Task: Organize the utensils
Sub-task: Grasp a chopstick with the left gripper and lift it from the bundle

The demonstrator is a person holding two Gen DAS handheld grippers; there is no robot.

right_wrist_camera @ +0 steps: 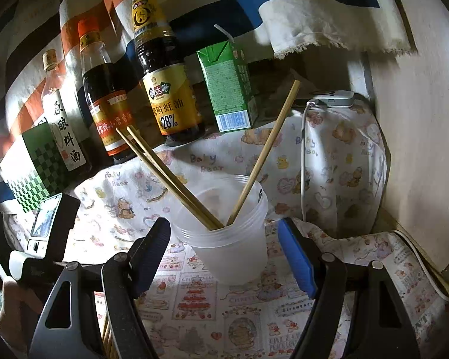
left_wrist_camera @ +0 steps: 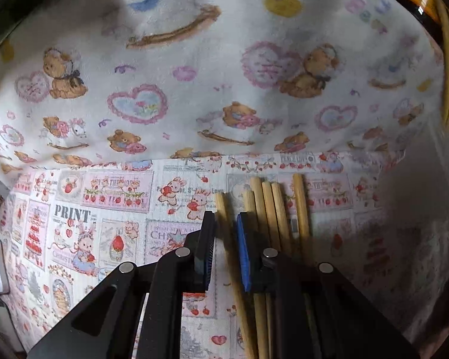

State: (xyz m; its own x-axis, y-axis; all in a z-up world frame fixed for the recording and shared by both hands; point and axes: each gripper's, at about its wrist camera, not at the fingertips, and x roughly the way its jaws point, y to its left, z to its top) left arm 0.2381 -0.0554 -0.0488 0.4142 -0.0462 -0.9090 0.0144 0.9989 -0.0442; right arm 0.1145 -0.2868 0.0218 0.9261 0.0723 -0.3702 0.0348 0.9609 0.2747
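**A:** Where are the chopsticks, and why split like that?

**B:** Most lie loose, side by side, on the strawberry-print cloth (left_wrist_camera: 104, 224) in the lower middle of the left wrist view. One chopstick (left_wrist_camera: 227, 239), leftmost of the bunch, runs up between the fingers of the left gripper (left_wrist_camera: 226, 224). The jaws are nearly closed around it, so I judge it gripped, singled out from the remaining chopsticks (left_wrist_camera: 272, 206) to be carried over alone.

**A:** Carried where?

**B:** Likely the translucent plastic cup (right_wrist_camera: 233, 239), centre of the right wrist view. Three chopsticks (right_wrist_camera: 170, 176) already stand in it, leaning on the rim, two to the upper left, one to the upper right.

**A:** And the right gripper?

**B:** The right gripper (right_wrist_camera: 224, 239) stands wide open, one finger on each side of the cup, pads apart from its wall. It seems placed to steady the cup.

**A:** Behind that?

**B:** Sauce bottles (right_wrist_camera: 164, 68) and a green carton (right_wrist_camera: 227, 89) in the upper frame, clear of the work.
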